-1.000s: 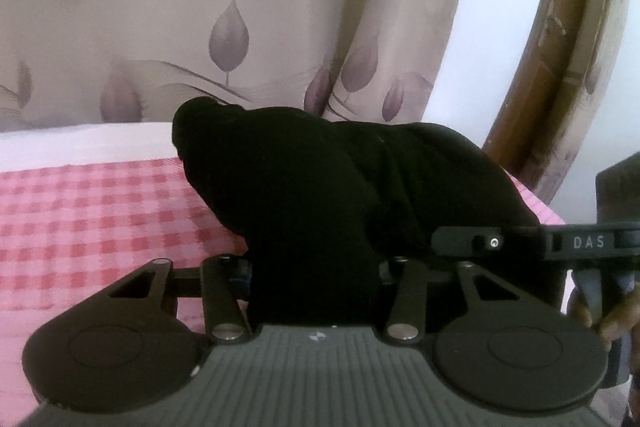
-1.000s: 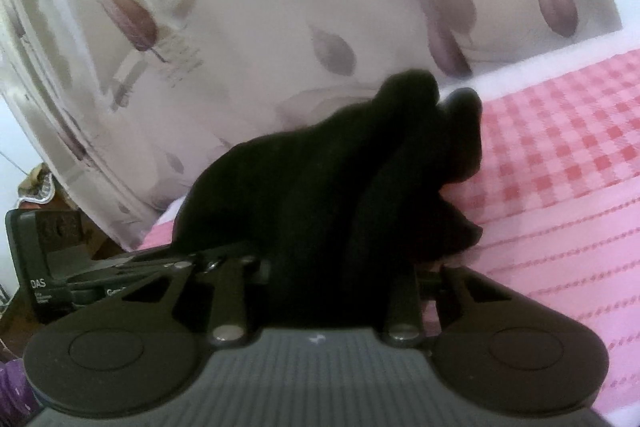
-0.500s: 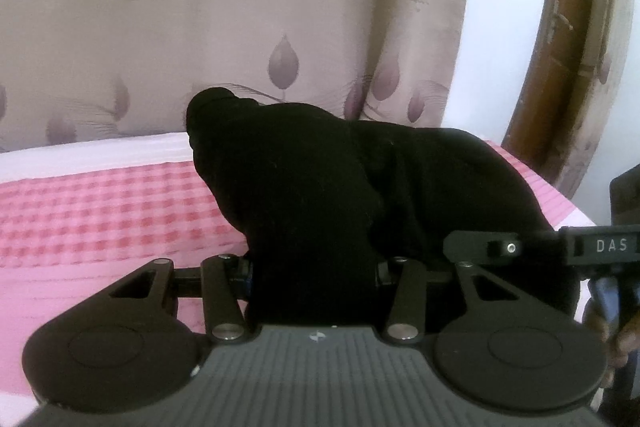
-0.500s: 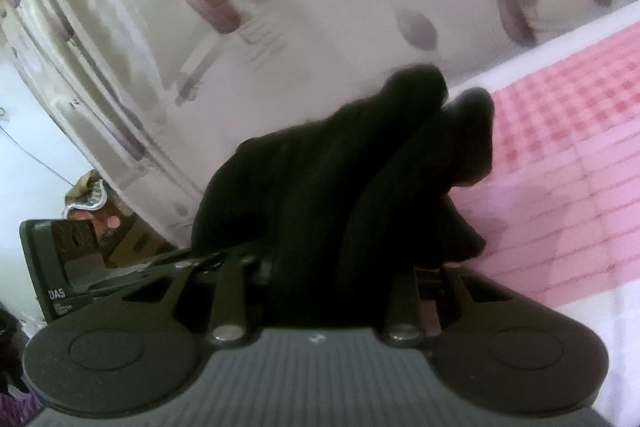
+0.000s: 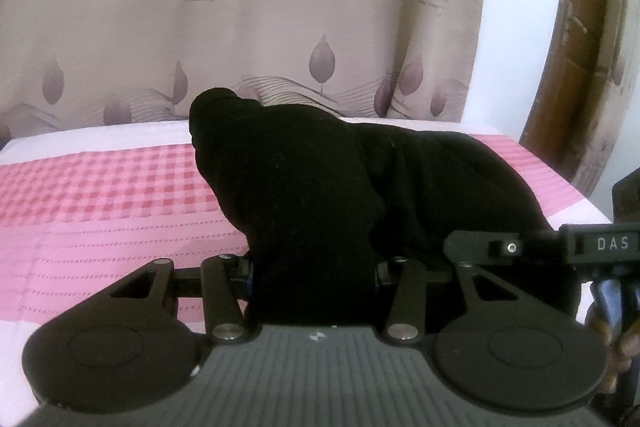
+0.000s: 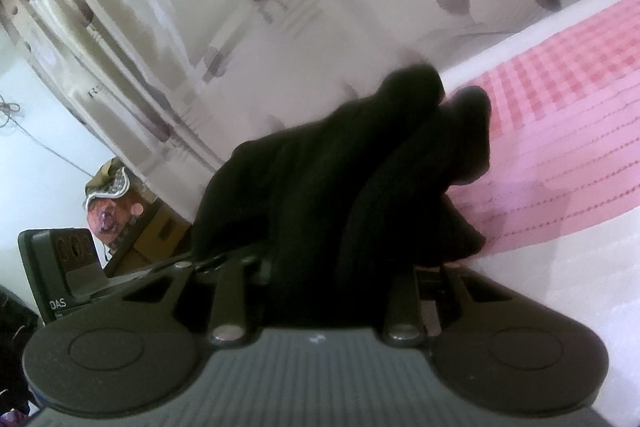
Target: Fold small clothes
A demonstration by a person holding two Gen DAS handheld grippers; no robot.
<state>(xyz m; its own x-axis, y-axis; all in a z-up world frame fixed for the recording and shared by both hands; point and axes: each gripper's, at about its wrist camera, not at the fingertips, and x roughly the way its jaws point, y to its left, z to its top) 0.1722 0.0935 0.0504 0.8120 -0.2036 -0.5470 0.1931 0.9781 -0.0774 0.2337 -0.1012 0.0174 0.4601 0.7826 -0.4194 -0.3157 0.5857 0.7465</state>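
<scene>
A black garment hangs bunched between both grippers above the pink bed cover. My left gripper is shut on one part of it, and the cloth drapes over both fingers and hides them. The right gripper's body shows at the right edge of the left wrist view, close alongside. In the right wrist view the same black garment bulges up over my right gripper, which is shut on it with its fingertips buried in the folds. The left gripper's body sits at the far left there.
A pink checked and striped bed cover lies below, with a leaf-patterned curtain behind it. A brown door frame stands at the right. A cardboard box and clutter lie beyond the bed's corner.
Both grippers rose and carried the black garment along; more curtain and less bed show now. Both grips stayed the same.
</scene>
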